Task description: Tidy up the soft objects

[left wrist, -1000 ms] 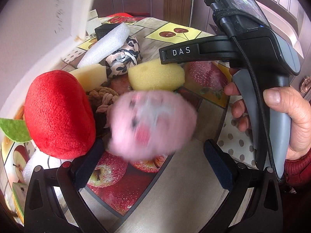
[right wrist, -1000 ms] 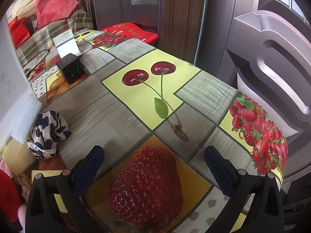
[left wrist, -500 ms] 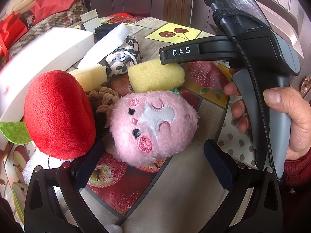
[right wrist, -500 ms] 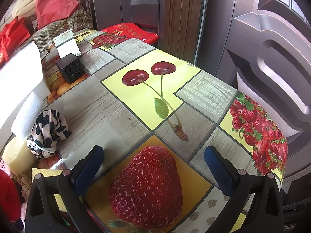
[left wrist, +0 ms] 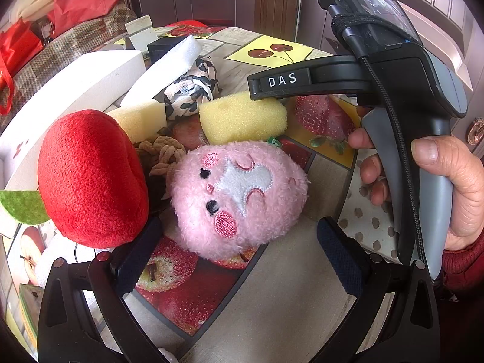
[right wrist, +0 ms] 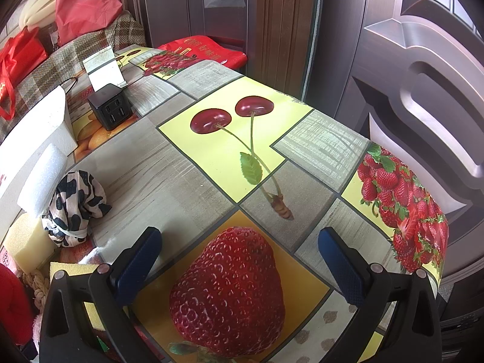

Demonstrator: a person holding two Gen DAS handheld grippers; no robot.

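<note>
Left wrist view, centre of frame: the pink plush toy (left wrist: 239,196) lies at rest on the fruit-print tablecloth (left wrist: 272,296), sharply rendered, face up, just ahead of the left gripper (left wrist: 239,242), whose 2 jaws stand wide apart with nothing between them. 1 second ago the same toy was a motion-blurred pink mass in this spot; half a second ago it had settled, and it has not shifted since. Judged from this, the toy has just landed or been released and is now ready for a fresh grasp.

At left of the frame, the red plush apple (left wrist: 90,178) touches the left finger pad; between apple and pink toy sits a tan knotted rope (left wrist: 163,154). Above centre lie 2 yellow sponges (left wrist: 242,118), a black-and-white spotted cloth (left wrist: 193,87) and a white foam block (left wrist: 163,69). The white box (left wrist: 75,90) at upper left, close to the lens 1 second ago, now stands farther back, its flat side in view.

Right of the frame: a hand (left wrist: 447,187) grips the handle of the right gripper (right wrist: 242,257); its own view shows the jaws spread, empty, above a printed strawberry. The box is the probable destination; no soft item is seen inside it yet.
</note>
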